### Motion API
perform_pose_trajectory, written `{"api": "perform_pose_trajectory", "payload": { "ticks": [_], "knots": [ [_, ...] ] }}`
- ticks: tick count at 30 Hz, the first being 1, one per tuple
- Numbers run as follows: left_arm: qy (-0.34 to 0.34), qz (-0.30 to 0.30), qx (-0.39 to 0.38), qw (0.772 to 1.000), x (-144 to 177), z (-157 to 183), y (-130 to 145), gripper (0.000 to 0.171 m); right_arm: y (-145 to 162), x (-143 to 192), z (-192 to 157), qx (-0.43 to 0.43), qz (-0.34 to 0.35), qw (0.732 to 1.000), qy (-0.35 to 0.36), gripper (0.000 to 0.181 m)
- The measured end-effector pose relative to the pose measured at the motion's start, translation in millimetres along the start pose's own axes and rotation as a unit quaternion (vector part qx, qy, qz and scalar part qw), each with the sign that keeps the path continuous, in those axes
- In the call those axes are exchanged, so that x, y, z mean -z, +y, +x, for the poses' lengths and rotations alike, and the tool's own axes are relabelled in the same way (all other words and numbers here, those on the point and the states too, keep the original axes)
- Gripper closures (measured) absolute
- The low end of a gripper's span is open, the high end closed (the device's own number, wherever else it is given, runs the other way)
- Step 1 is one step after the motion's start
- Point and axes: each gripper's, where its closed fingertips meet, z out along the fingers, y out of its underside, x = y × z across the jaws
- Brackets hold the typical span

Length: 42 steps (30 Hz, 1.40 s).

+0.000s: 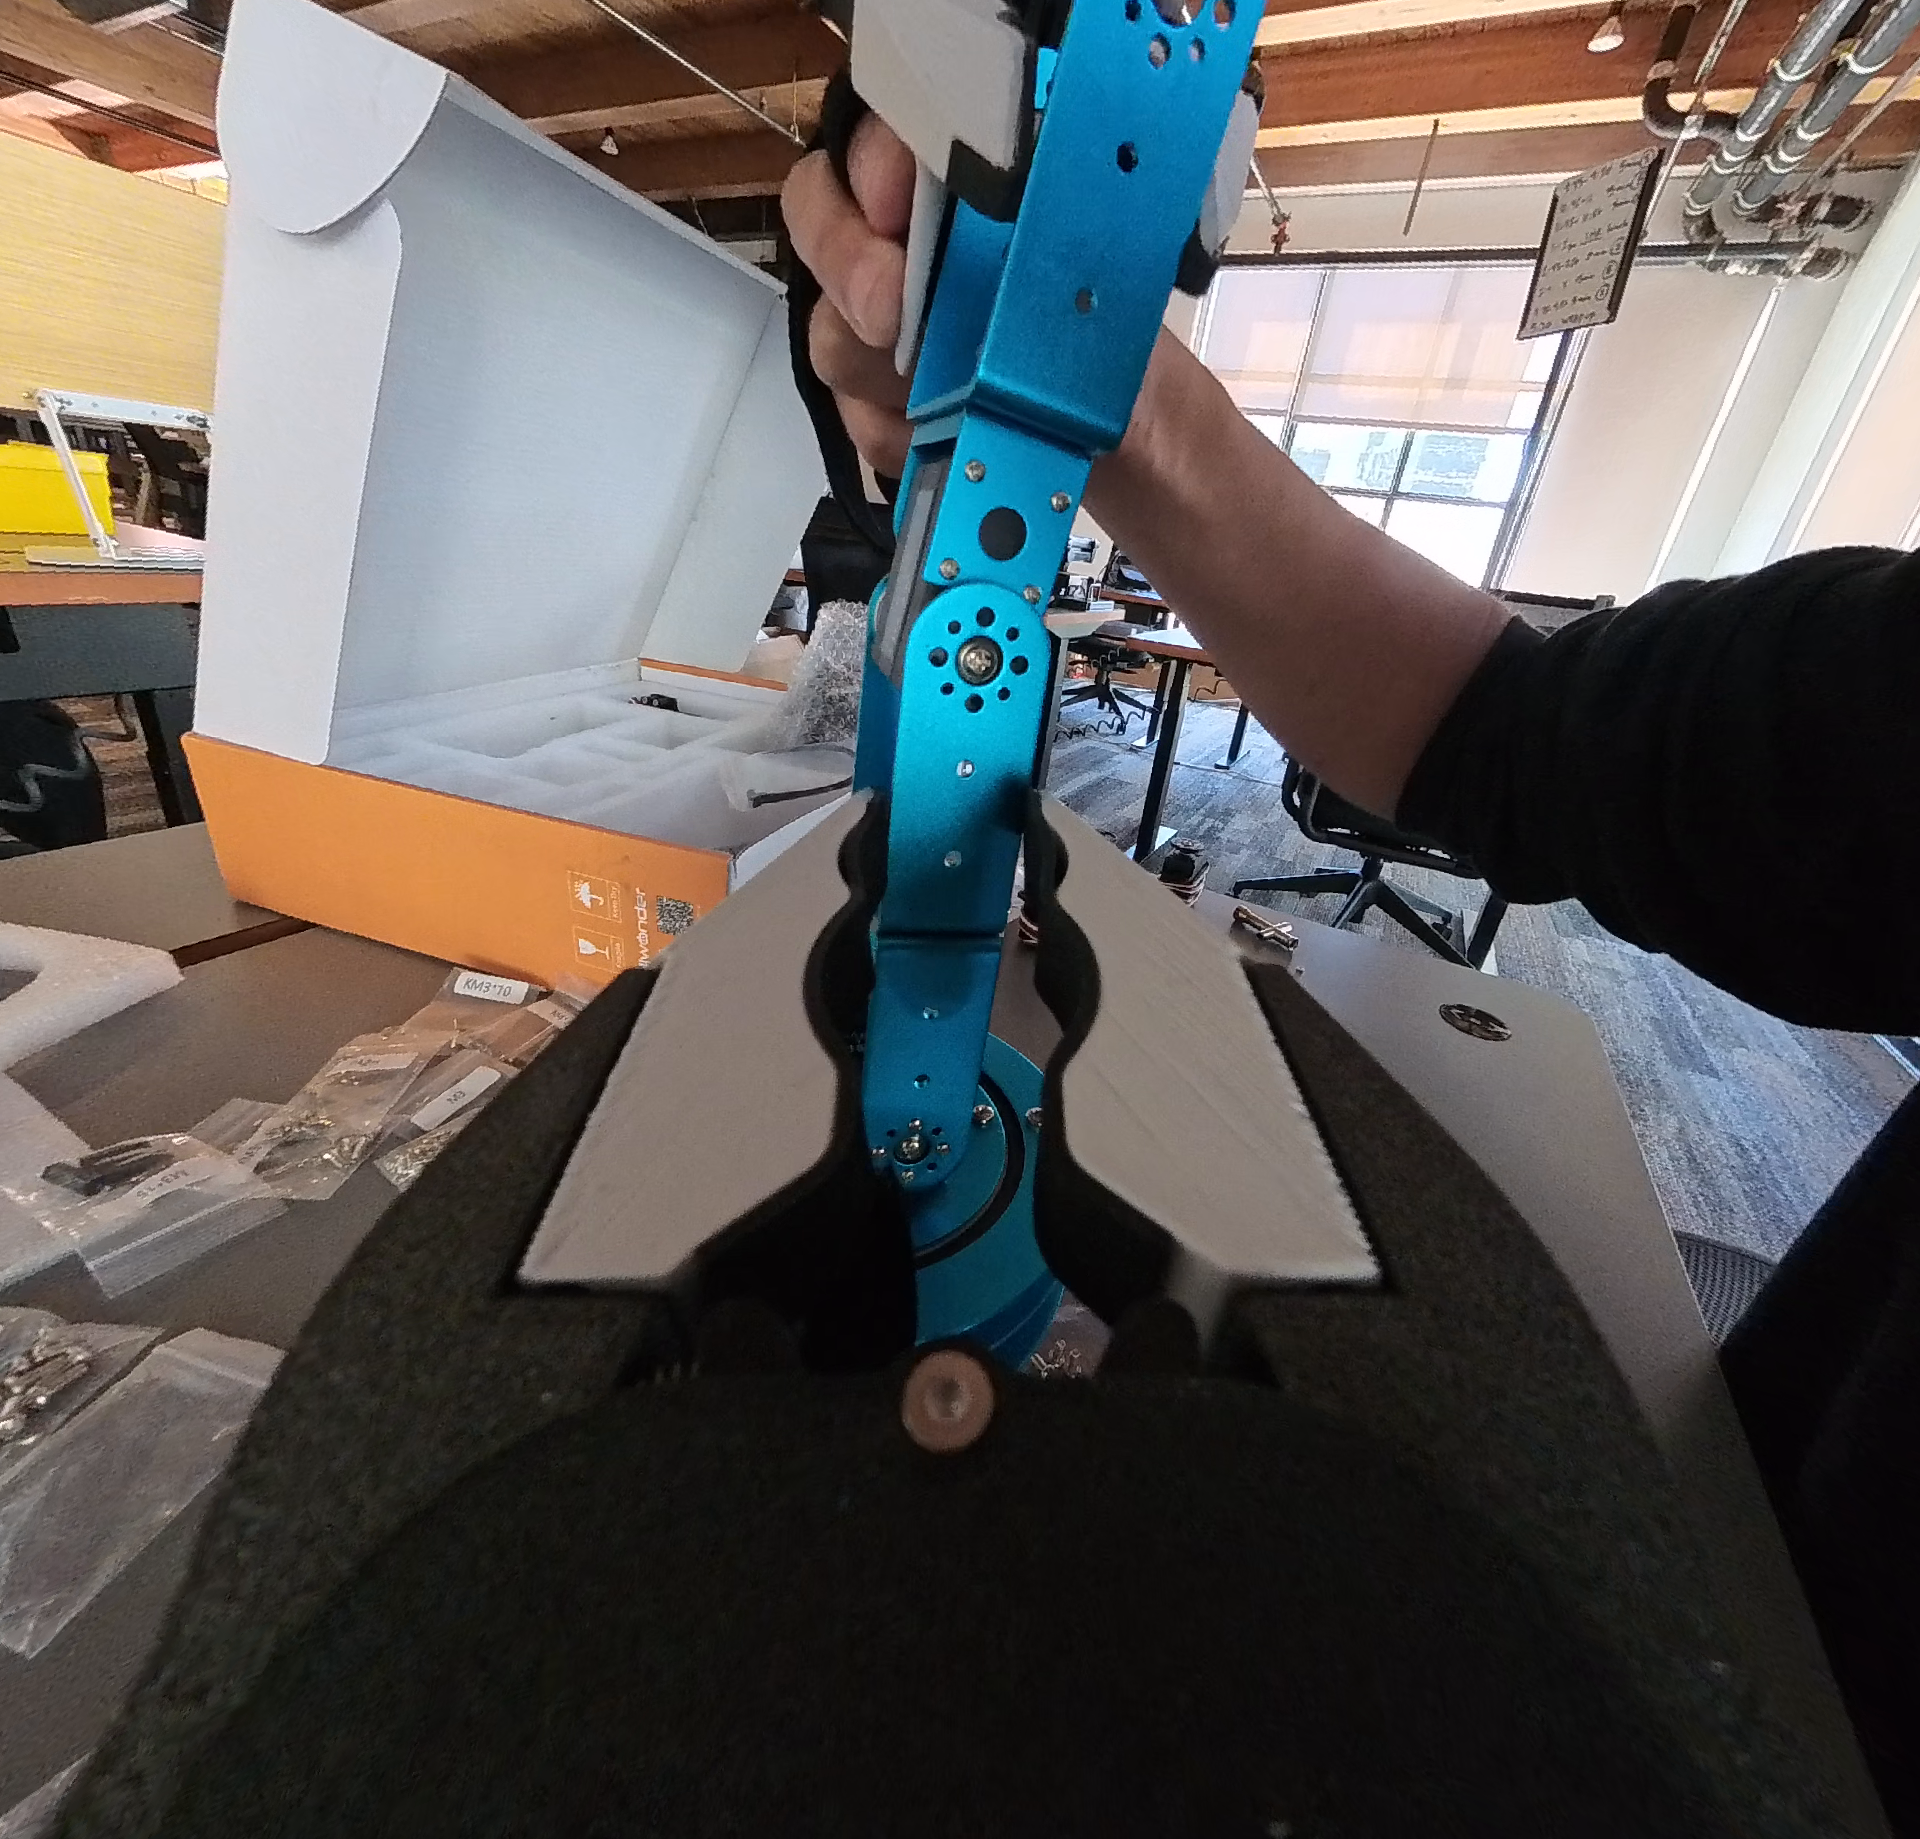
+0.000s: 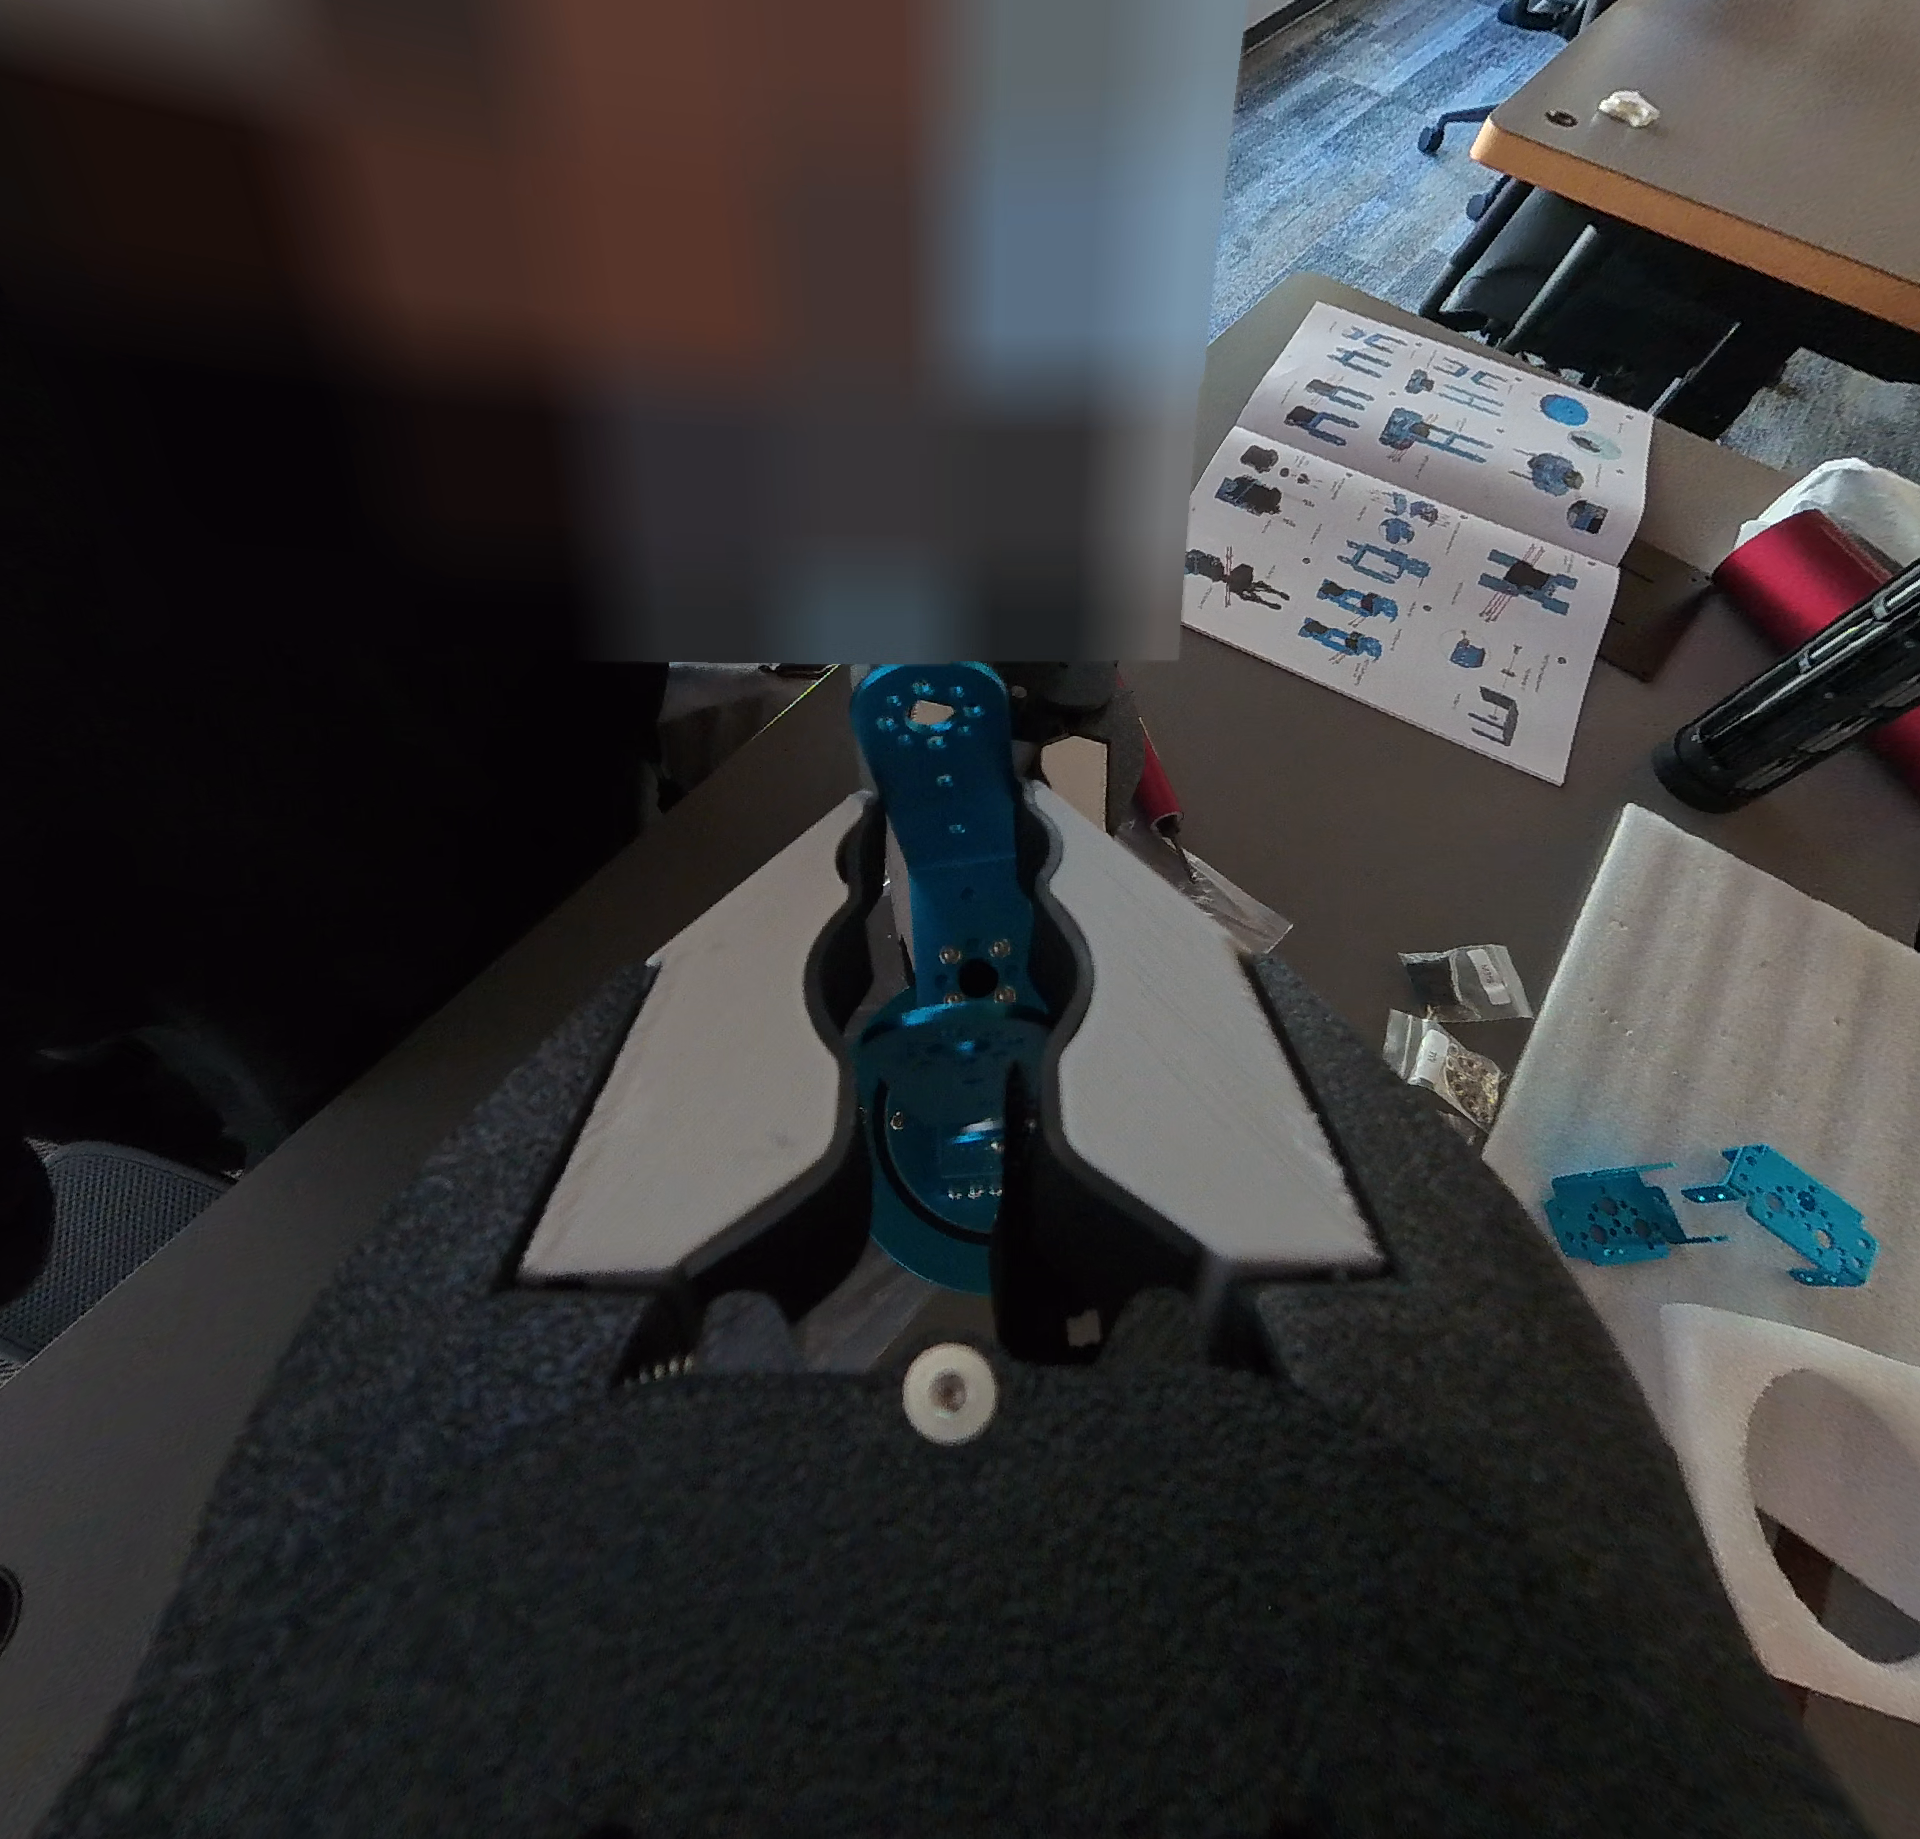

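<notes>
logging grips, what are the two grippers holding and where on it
Both hold the same blue metal arm: the left gripper clamps its lower section above the round base, and the right gripper clamps its upper bracket.

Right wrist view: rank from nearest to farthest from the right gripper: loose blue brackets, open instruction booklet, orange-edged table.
From the right gripper, which has its jaws around the blue arm assembly:
1. Loose blue brackets, lower right, lying on the white foam sheet.
2. Open instruction booklet, upper right, flat on the same tabletop.
3. Orange-edged table, top right corner, across the carpeted aisle.
</notes>
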Motion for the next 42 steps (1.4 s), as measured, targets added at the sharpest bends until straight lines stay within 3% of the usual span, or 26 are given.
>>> {"api": "perform_pose_trajectory", "payload": {
  "ticks": [6,12,15,19,23,27,31,36,42],
  "knots": [
    [-0.005,0.001,-0.016,1.0,1,-1,0,0.146,-1,-2,5,-0.004,-0.014,1.0,0.026,0.155],
    [-0.017,-0.007,-0.052,0.998,1,0,-2,0.146,-7,10,16,0.019,0.018,0.991,0.131,0.118],
    [-0.033,-0.002,-0.073,0.997,6,-1,-10,0.13,-3,30,15,0.016,0.062,0.978,0.198,0.108],
    [-0.032,0.002,-0.04,0.999,19,0,-24,0.119,23,57,3,-0.044,0.133,0.949,0.282,0.111],
    [-0.016,-0.047,0.011,0.999,35,17,-19,0.117,88,57,-20,-0.127,0.135,0.908,0.377,0.114],
    [-0.098,-0.074,-0.004,0.992,59,19,-12,0.118,142,40,-64,-0.219,0.181,0.881,0.379,0.121],
    [-0.17,-0.069,0.005,0.983,74,17,-19,0.121,168,37,-83,-0.262,0.22,0.869,0.357,0.123],
    [-0.231,-0.084,0.009,0.969,75,14,-24,0.122,167,36,-88,-0.289,0.253,0.87,0.31,0.122],
    [-0.234,-0.091,0.018,0.968,65,15,-15,0.124,170,40,-88,-0.29,0.25,0.871,0.309,0.126]
  ]
}}
